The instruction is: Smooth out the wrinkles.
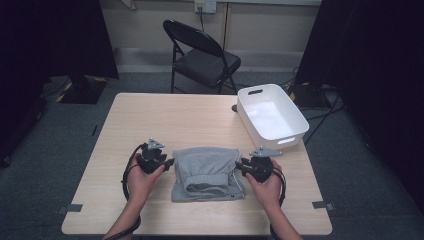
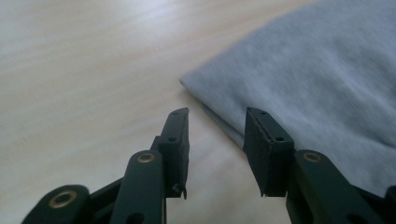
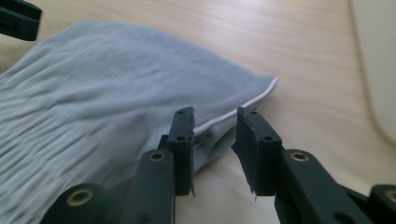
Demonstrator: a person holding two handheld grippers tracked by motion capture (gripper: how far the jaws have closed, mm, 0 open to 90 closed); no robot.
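Observation:
A folded grey garment (image 1: 207,172) with a ribbed waistband lies flat on the near middle of the wooden table (image 1: 165,115). My left gripper (image 1: 170,162) sits at the cloth's left edge, open; in the left gripper view its jaws straddle the cloth's folded edge (image 2: 224,126) near a corner, gripper midpoint (image 2: 217,114). My right gripper (image 1: 238,165) sits at the cloth's right edge, open; in the right gripper view the white-trimmed edge (image 3: 219,122) runs into the gap between the jaws, gripper midpoint (image 3: 215,112). Neither holds the cloth.
A white plastic bin (image 1: 271,116), empty, stands at the table's far right. A black folding chair (image 1: 202,55) is beyond the far edge. Bare tabletop stretches behind and to the left of the garment.

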